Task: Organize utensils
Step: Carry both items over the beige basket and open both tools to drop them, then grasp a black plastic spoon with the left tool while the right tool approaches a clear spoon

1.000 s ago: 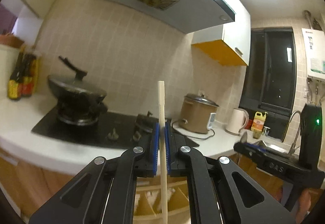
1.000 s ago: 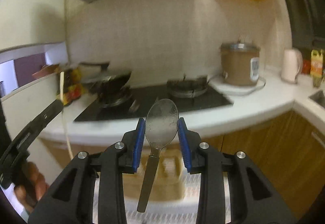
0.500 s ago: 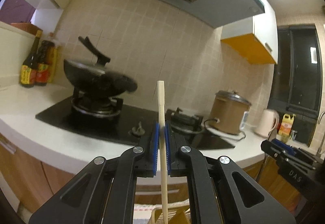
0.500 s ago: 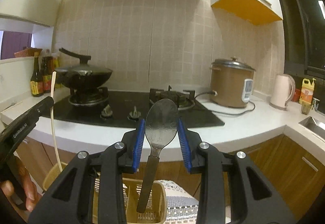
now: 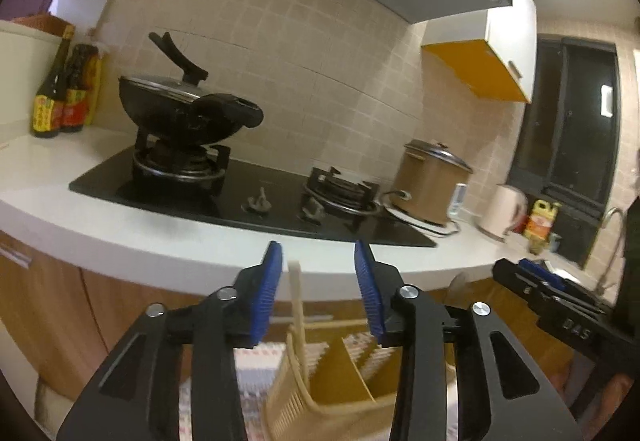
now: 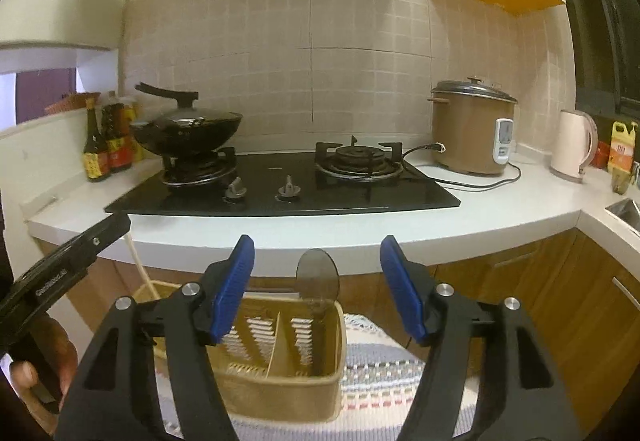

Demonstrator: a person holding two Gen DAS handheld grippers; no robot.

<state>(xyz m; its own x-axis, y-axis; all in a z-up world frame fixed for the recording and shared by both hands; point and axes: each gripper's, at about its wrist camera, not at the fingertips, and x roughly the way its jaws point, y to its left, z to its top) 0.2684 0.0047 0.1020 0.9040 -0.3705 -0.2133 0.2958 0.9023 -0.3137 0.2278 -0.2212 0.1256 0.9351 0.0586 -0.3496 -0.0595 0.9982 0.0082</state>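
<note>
Two grippers are letting go at once over the utensil caddy [image 6: 280, 353], which sits low and near on a striped mat [image 6: 380, 361]. Nearest in the right wrist view, the right gripper [image 6: 318, 281] has its jaws opening wide, blue pads [image 6: 236, 281] well clear of the spoon [image 6: 317, 273]; the spoon stands bowl-up between them, its handle down in the caddy's right-hand compartment, nothing pressing on it. To the left, the left gripper [image 5: 318, 289] is opening too, and the pale chopstick [image 5: 295, 297] stands loose between its pads, closer to the left one, its lower end inside the caddy's left side. Exactly which slot is hard to tell through the blur.

My worry: both pieces are tall and now unsupported. If either gripper draws back crookedly, a pad could clip the spoon bowl or the chopstick top and tip it out, or drag the light caddy over on the mat.

Farther back, the white counter [image 6: 360, 229] carries the black hob [image 6: 280, 189], a wok [image 6: 188, 129] at far left and the rice cooker [image 6: 472, 129] at far right.
</note>
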